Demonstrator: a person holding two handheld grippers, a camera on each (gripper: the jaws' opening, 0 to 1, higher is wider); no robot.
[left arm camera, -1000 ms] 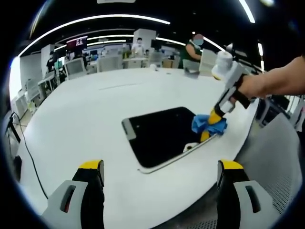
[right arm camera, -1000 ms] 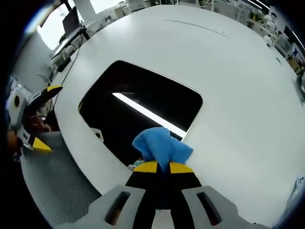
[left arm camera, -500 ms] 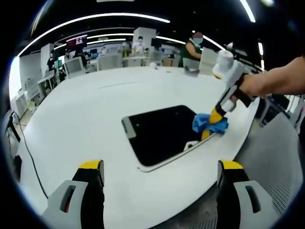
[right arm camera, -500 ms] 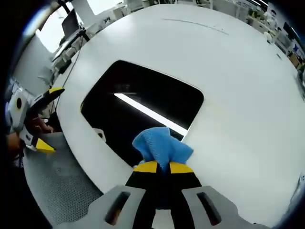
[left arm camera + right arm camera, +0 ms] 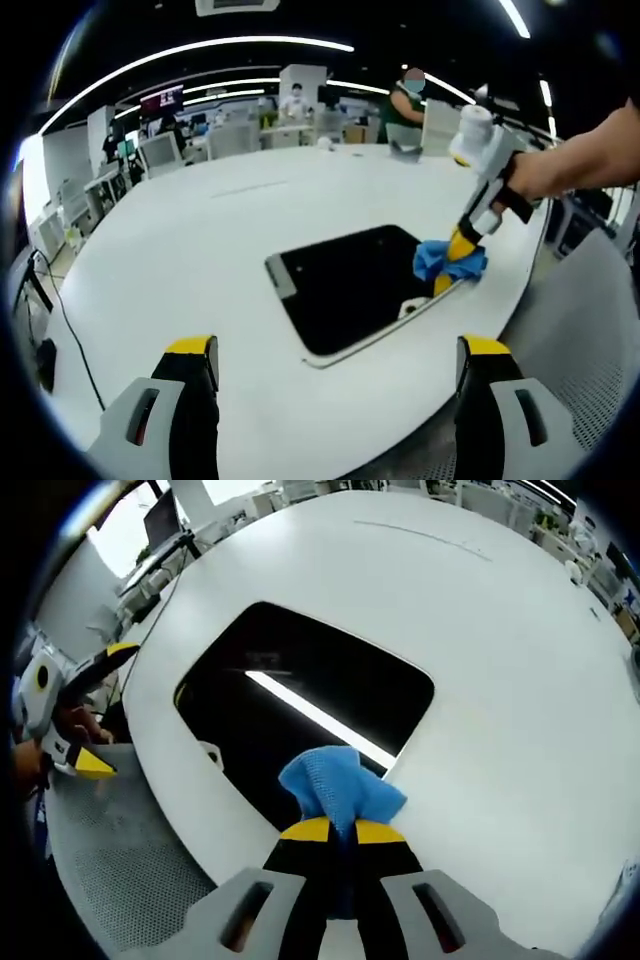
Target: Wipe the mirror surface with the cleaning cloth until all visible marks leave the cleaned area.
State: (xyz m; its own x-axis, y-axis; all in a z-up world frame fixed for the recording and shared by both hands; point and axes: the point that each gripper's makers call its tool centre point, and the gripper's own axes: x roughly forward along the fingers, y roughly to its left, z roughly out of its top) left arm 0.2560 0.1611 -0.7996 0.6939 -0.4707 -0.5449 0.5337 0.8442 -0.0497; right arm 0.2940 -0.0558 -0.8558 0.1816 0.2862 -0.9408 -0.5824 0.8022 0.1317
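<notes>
Mirror (image 5: 300,705) lies flat on the white table (image 5: 500,660), near the table's edge, rounded dark rectangle (reflects a bright ceiling light strip as a white diagonal line). In the left gripper view the same mirror (image 5: 350,285) sits mid-table with a pale frame edge along its near side.

Blue cloth (image 5: 340,790) bunched up, pressed at the mirror's near corner, partly on the glass and partly over the frame edge. Right gripper (image 5: 338,830) has its yellow-tipped jaws closed tight on the cloth, cloth sticking out ahead of the tips. In the left gripper view that gripper (image 5: 460,250) comes in from the right, tilted down onto the cloth (image 5: 448,262), held by a person's hand (image 5: 540,175) and bare forearm.

Small white tab or mark on the frame near the cloth (image 5: 210,752) (can't tell what it is).

Left gripper (image 5: 335,355) hovers over the table edge, well apart from the mirror, jaws spread wide, nothing between them. It also shows at the left of the right gripper view (image 5: 85,715), off the table over grey mesh flooring (image 5: 140,860).

Background: office desks, monitors, a few people far off.
</notes>
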